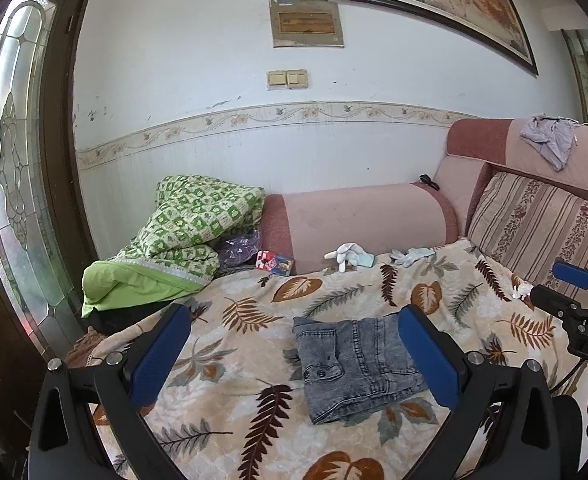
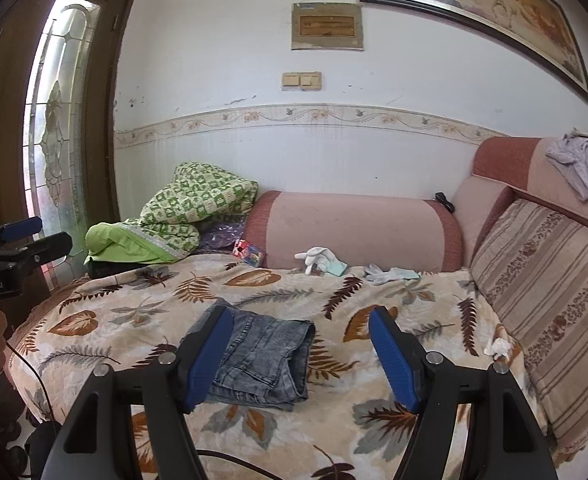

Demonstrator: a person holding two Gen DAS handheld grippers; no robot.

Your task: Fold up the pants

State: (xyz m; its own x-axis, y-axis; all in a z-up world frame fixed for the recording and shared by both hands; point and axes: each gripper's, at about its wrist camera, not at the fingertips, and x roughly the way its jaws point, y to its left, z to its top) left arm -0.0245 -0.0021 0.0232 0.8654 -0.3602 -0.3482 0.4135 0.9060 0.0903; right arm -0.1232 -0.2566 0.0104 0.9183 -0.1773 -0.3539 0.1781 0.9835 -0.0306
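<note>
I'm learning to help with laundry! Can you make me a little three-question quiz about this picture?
1. True or false: the jeans lie folded on the leaf blanket.
2. What does the left gripper hold? A) jeans B) a glove C) nothing
3. What colour is the quilt by the wall?

Key: 1 true; 2 C; 3 green.

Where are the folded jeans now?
The folded jeans lie on the leaf-print blanket, in front of both open grippers, nearer than the white gloves.
</note>
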